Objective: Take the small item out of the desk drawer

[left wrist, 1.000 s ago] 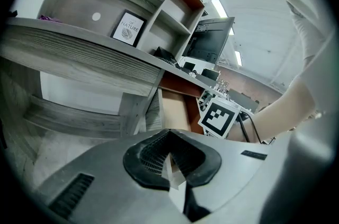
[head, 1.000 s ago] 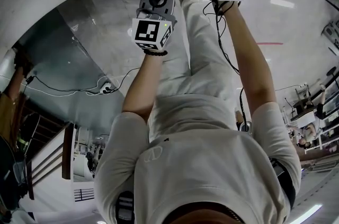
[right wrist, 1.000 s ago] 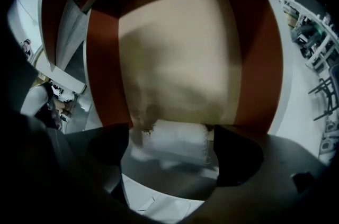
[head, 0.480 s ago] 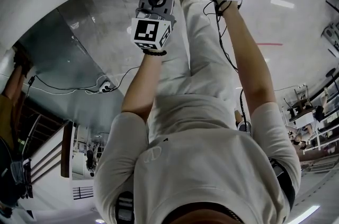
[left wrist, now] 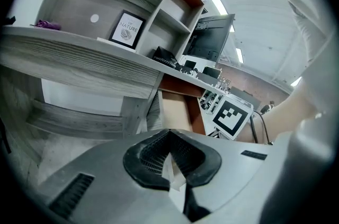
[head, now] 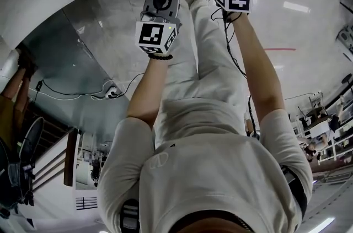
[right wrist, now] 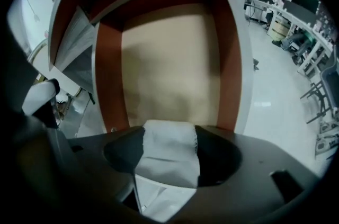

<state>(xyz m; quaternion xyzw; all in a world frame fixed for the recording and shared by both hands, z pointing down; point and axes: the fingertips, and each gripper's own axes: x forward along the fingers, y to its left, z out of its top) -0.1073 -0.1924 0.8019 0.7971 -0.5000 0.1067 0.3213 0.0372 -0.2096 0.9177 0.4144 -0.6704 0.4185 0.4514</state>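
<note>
The white packet (right wrist: 168, 157) looks light, soft and easy to crush, so a gentle hold across its middle suits it. The right gripper (right wrist: 169, 135) jaws have just been closing on it, at 6 o'clock over the open drawer (right wrist: 169, 59). The left gripper (left wrist: 168, 138) jaws are together and empty.

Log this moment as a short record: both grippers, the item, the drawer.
left gripper: jaws together, nothing held, facing the grey desk
right gripper: pointing steeply down, jaws have just been closing, pads on the white packet
white packet: between the right jaws, over the drawer
drawer: open, pale bottom, red-brown sides
progress: packet gripped; whether it has left the drawer floor cannot be told
</note>
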